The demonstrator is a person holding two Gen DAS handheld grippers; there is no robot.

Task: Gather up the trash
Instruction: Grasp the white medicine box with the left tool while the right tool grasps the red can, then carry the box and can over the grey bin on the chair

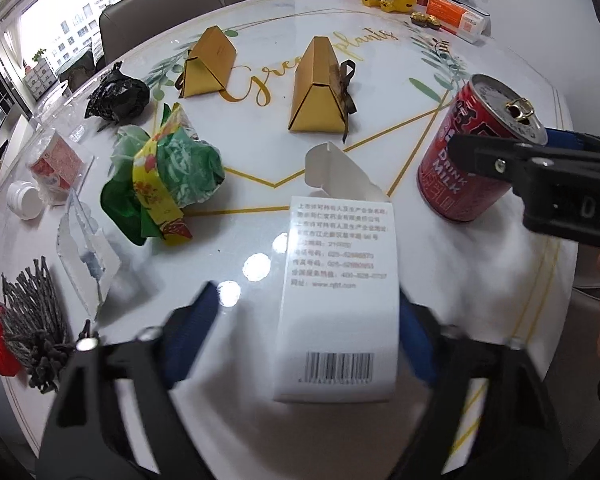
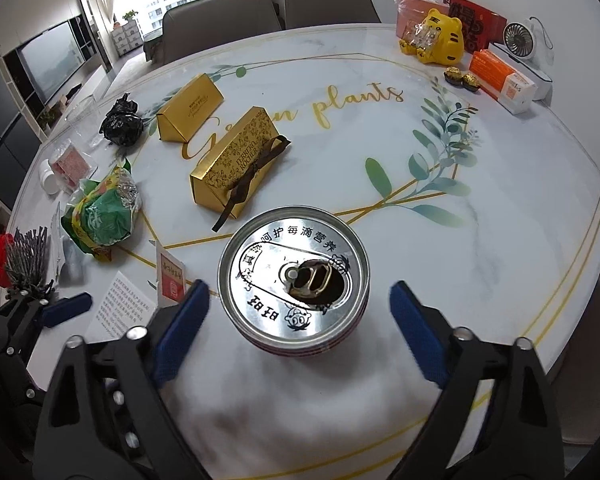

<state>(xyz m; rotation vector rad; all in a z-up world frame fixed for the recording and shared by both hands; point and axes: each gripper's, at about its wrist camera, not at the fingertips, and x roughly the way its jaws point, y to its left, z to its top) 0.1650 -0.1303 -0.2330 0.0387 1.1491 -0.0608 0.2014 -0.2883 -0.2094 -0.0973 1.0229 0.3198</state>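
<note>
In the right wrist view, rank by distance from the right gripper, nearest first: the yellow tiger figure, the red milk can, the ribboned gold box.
Measured from the right gripper:
1. Red milk can, standing upright between the open jaws, neither pad touching it.
2. Ribboned gold box, mid-table, ahead and slightly left.
3. Yellow tiger figure, at the far right edge of the table.

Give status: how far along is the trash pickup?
Nothing looks collected yet. In hand: left gripper straddles the white carton, right gripper straddles the open can; neither visibly clamped. Left on the table: green wrapper, black bag, two gold boxes.
</note>
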